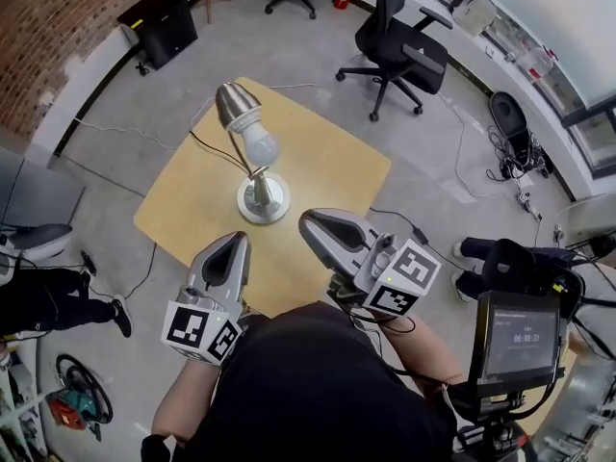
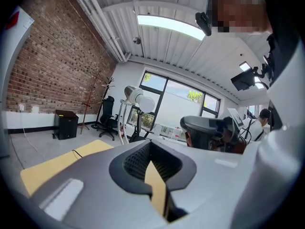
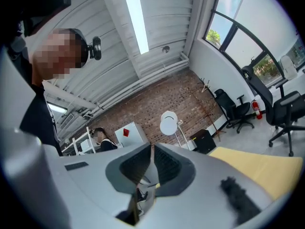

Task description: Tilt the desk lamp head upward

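Note:
A chrome desk lamp (image 1: 253, 162) stands on a square wooden table (image 1: 327, 171), on a round base (image 1: 263, 200). Its head (image 1: 236, 104) with a white bulb (image 1: 261, 146) sits high at the left. In the left gripper view the lamp (image 2: 138, 101) shows far ahead; the right gripper view has the lamp (image 3: 168, 124) beyond the jaws. My left gripper (image 1: 231, 248) is shut and empty near the table's front edge. My right gripper (image 1: 313, 224) is also shut and empty, over the front of the table, just right of the base.
Black office chairs (image 1: 399, 51) stand on the concrete floor beyond the table. A black box (image 1: 162, 25) sits by the brick wall. The lamp's black cord (image 1: 217, 150) runs left across the tabletop. A screen on a stand (image 1: 520, 340) is at the right.

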Available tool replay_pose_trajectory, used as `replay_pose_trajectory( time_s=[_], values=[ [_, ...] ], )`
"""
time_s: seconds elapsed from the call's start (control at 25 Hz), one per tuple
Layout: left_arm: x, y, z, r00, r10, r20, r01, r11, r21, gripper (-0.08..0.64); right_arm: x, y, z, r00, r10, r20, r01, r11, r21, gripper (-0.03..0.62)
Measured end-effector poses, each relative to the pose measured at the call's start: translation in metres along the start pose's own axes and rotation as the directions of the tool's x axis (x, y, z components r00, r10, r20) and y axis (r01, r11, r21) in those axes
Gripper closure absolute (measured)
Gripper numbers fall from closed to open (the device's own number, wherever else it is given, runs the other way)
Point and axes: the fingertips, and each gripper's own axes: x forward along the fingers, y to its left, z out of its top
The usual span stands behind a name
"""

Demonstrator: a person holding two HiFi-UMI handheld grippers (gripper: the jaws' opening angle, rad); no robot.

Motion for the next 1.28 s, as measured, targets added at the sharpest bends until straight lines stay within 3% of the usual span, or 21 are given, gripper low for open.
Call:
replay_pose_trajectory(
  time_s=[0.28, 0.72, 0.96, 1.28],
  values=[
    [0.001, -0.005, -0.009, 0.998, 0.057, -0.011, -0.057, 0.997, -0.055, 0.554, -0.001, -0.007, -0.017, 0.996, -0.001, -0.09, -0.001, 0.999, -0.033, 0.566],
    [0.016, -0.022, -0.004, 1.0, 0.004, 0.001, -0.004, 1.0, -0.018, 0.554, -0.018, -0.002, -0.011, 0.995, -0.023, -0.098, 0.014, 0.996, -0.09, 0.566],
    [0.017, -0.023, -0.004, 1.0, 0.026, -0.014, -0.026, 0.999, -0.022, 0.554, -0.02, -0.008, -0.012, 0.992, -0.049, -0.119, 0.037, 0.994, -0.103, 0.566],
    [-0.031, 0.006, -0.029, 0.999, 0.04, -0.019, -0.041, 0.998, -0.043, 0.554, -0.006, 0.009, -0.059, 0.977, -0.128, -0.171, 0.1, 0.982, -0.159, 0.566]
  ],
)
